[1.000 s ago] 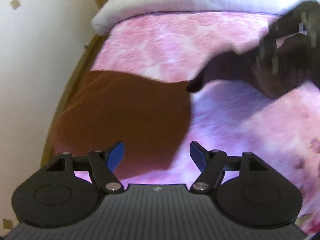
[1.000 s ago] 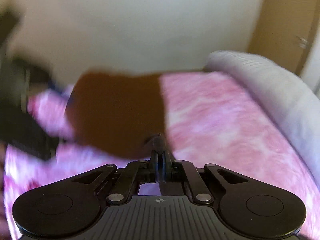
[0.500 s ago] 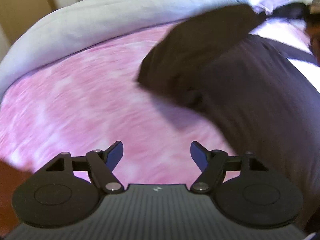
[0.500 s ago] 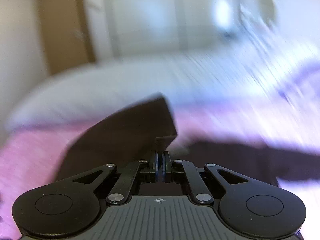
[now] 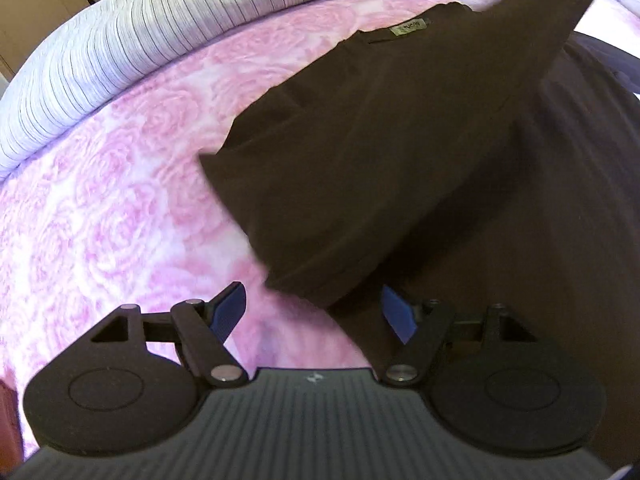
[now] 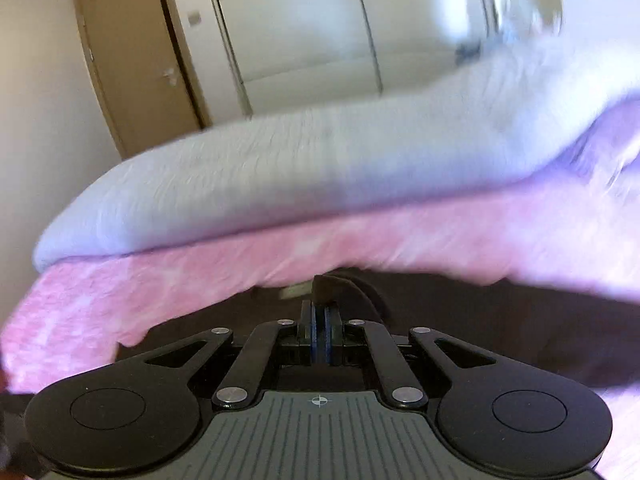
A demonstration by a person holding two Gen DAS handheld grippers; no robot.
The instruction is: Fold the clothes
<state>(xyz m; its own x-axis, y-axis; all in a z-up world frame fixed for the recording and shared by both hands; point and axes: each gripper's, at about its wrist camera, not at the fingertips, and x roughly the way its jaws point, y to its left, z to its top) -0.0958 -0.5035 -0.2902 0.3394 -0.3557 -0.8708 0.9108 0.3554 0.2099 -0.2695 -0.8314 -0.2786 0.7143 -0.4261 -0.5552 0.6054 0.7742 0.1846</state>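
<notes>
A dark brown garment [image 5: 400, 140] lies on the pink floral bedspread [image 5: 112, 216], one sleeve lifted toward the upper right, a small label [image 5: 409, 27] at its collar. My left gripper [image 5: 312, 312] stands open just in front of the sleeve's hem, nothing between its blue pads [image 5: 230, 310]. In the right wrist view my right gripper [image 6: 319, 332] is shut on a fold of the dark garment [image 6: 332, 286], which spreads below it across the pink bedspread [image 6: 120, 284].
A rolled grey-white striped duvet [image 5: 140, 36] runs along the far side of the bed [image 6: 280, 176]. Behind it stand a brown door [image 6: 132, 68] and white wardrobe doors [image 6: 304, 28]. A reddish-brown cloth edge [image 5: 6, 420] shows at bottom left.
Both views swung away from the folded reddish-brown cloth toward the dark garment. My right gripper, still shut on the dark cloth, carried it across the bed. The left gripper stayed open.
</notes>
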